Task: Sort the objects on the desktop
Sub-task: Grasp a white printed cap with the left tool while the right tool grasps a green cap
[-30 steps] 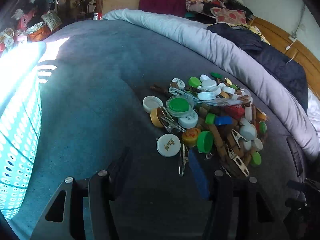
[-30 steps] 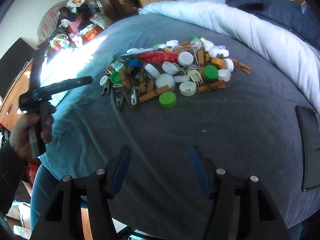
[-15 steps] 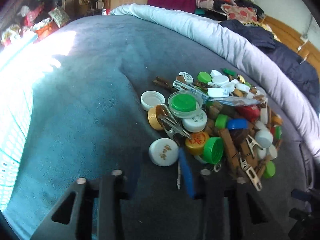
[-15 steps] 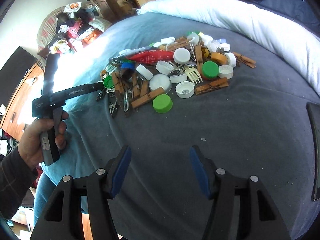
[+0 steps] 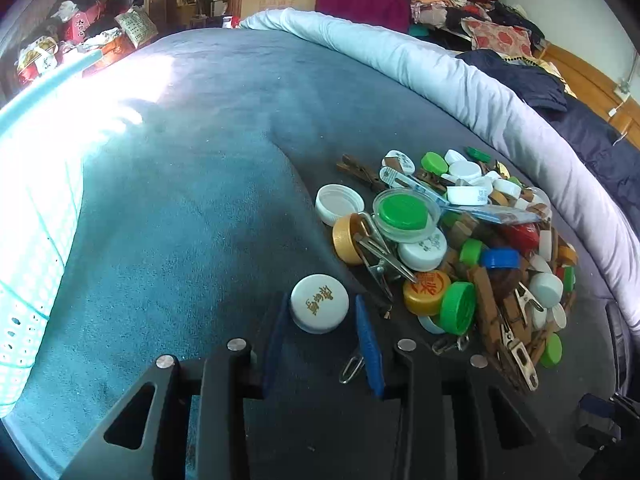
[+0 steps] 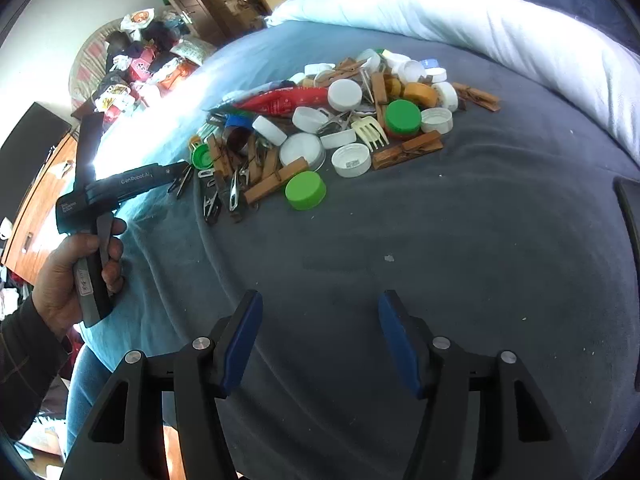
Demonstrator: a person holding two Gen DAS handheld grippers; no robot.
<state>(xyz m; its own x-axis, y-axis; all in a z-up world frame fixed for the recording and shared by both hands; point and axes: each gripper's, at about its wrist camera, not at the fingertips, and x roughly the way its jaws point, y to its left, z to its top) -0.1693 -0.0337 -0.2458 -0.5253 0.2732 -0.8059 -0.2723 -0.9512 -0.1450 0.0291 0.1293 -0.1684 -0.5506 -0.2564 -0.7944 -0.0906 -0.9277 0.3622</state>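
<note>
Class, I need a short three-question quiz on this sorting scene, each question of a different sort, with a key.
1. True or false: the left gripper has its fingers on either side of the white cap with gold writing.
2. Multiple choice: the right gripper is A) shut on a clothespin, B) open over bare blanket, C) holding a fork.
3. Fill in: the lone cap nearest the right gripper, at the pile's edge, is coloured ____.

Key: 1 true; 2 B; 3 green.
</note>
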